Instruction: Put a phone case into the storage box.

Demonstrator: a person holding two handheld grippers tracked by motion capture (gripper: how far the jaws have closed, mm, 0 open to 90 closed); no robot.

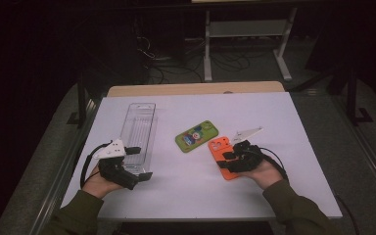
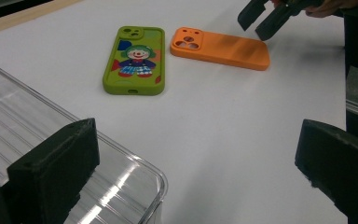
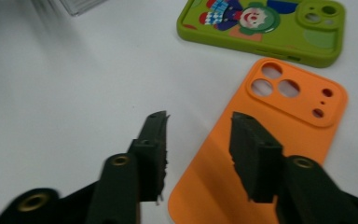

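orange phone case [image 3: 279, 135], green clown-print phone case [image 3: 265, 25], clear tray [image 1: 138, 132]

A green phone case with a clown picture [image 1: 197, 136] lies flat near the middle of the white table [image 1: 186, 196], camera holes toward the far right corner. A long clear plastic tray [image 1: 139, 132] runs along the left edge.

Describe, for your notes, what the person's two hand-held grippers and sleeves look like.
Both the left gripper and the right gripper are black, with two blocky jaws, a grey three-cornered plate on top and a trailing black cable. The sleeves are olive green.
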